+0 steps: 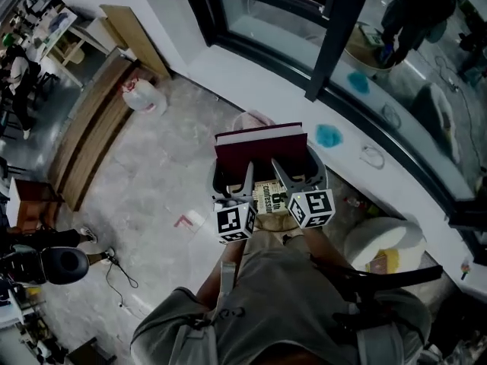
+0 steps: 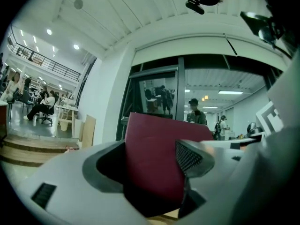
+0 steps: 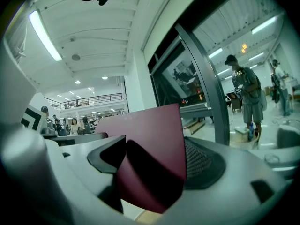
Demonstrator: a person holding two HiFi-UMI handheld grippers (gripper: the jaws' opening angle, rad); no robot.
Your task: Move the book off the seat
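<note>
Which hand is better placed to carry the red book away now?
It's nearly a tie: the left gripper and the right gripper each have their jaws shut on the thick dark red book, side by side on its near edge. Moving it with both looks safest.

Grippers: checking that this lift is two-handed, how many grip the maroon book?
2. The left gripper clamps the maroon book left of its middle, the right gripper right of it; no others show.

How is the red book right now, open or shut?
Shut. The book is one flat red slab, covers together with white pages squeezed between.
</note>
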